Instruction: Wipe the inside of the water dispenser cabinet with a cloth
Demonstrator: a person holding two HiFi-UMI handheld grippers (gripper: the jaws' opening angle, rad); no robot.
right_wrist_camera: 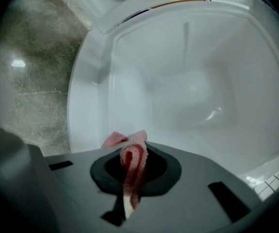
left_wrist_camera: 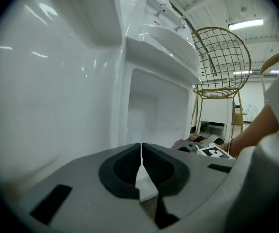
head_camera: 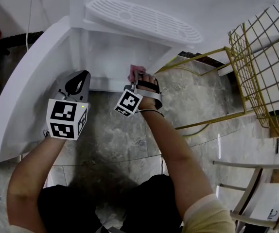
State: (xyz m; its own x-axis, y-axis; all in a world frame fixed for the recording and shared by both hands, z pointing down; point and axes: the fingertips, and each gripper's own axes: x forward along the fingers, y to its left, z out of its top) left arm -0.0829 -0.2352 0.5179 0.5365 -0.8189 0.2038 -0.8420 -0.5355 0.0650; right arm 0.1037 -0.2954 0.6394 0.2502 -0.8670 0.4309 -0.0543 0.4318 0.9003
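Two bare forearms reach forward from the bottom of the head view, each hand holding a gripper over the grey stone floor (head_camera: 115, 135). On the left side, the left gripper (head_camera: 78, 81) is held just beside the open white door (head_camera: 27, 91) of the water dispenser. Its jaws are pressed together along a thin line and nothing is between them (its own view shows this clearly). The same view looks past the left gripper (left_wrist_camera: 141, 155) at the door's inner face and at the dispenser front with its taps (left_wrist_camera: 161, 9).

The right gripper (head_camera: 135, 77) points into the open cabinet (head_camera: 105, 64) at the bottom of the dispenser. Its jaws are closed on a pink cloth (head_camera: 133, 72), which sits at the front edge of the opening. In the right gripper view the cloth (right_wrist_camera: 133, 154) stands folded between the pads, with a small corner showing above them, and the white inside of the cabinet (right_wrist_camera: 193, 91) is ahead. I cannot tell if the cloth touches any wall.

Above the cabinet there is the white drip grille (head_camera: 144, 18). To the right stands a yellow wire chair (head_camera: 261, 67).
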